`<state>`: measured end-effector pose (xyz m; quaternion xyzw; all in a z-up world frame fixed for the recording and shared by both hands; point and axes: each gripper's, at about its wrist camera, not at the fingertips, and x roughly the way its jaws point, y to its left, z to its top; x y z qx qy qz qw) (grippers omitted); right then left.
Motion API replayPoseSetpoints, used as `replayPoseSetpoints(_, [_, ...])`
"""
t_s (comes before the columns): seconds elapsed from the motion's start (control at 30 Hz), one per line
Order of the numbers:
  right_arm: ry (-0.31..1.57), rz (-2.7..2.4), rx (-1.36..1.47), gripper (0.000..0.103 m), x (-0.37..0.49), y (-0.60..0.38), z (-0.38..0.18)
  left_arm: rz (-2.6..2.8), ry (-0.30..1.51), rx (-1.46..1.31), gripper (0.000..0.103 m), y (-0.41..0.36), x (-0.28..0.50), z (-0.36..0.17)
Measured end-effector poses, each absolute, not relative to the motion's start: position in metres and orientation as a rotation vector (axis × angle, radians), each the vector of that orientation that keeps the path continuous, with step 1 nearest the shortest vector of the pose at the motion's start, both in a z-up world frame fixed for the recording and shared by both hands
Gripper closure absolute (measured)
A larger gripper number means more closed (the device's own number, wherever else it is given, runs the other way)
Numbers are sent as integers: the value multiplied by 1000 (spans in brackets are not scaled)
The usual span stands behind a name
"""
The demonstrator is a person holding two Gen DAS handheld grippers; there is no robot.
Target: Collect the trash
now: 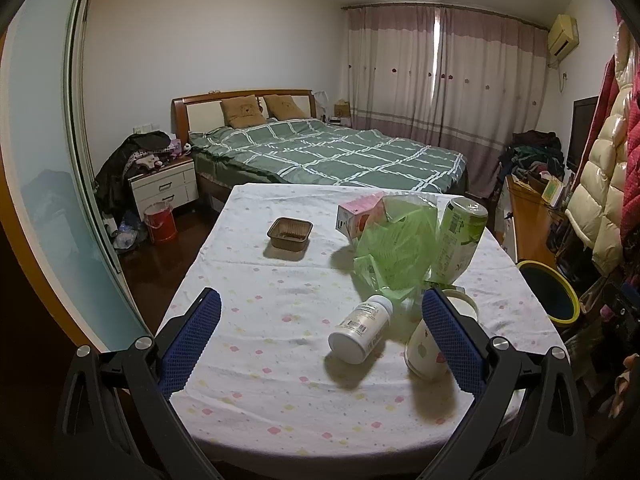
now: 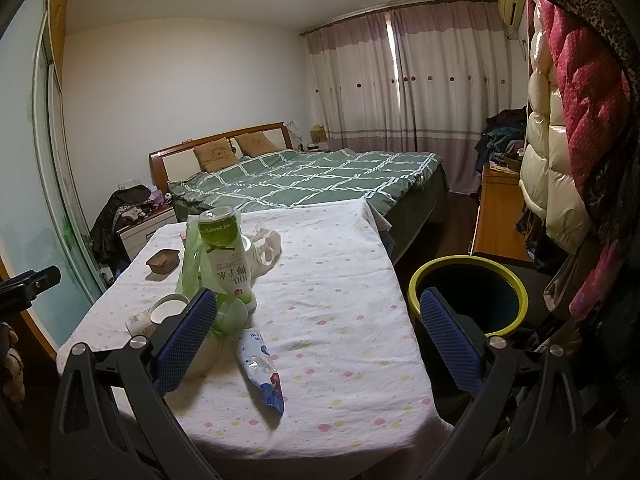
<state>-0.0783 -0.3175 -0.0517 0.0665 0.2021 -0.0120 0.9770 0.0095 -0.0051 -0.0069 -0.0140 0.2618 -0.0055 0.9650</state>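
Note:
Trash lies on the table (image 1: 260, 392) with its dotted white cloth. In the left wrist view I see a white pill bottle (image 1: 360, 328) on its side, a paper cup (image 1: 424, 350), a crumpled green plastic bag (image 1: 394, 248), a green-and-white drink can (image 1: 460, 240), a pink carton (image 1: 358, 216) and a brown tray (image 1: 290, 234). My left gripper (image 1: 320, 340) hangs open above the cloth, empty. The right wrist view shows the can (image 2: 226, 256), a blue-white snack wrapper (image 2: 262, 368), a white tissue (image 2: 268, 246) and the bin (image 2: 468, 296). My right gripper (image 2: 316, 340) is open and empty.
The yellow-rimmed bin (image 1: 548, 292) stands on the floor off the table's right edge. A green checked bed (image 1: 328, 152) lies behind the table, with a nightstand (image 1: 164, 188) and a red bucket (image 1: 160, 222) to its left. Coats (image 2: 568, 128) hang at the right.

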Motion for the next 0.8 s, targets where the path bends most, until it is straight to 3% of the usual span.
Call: replayPoseSetpoints(0.8, [426,-24,138,6,-72,-318,-55,-13,550,-33,4,-6,13,-17])
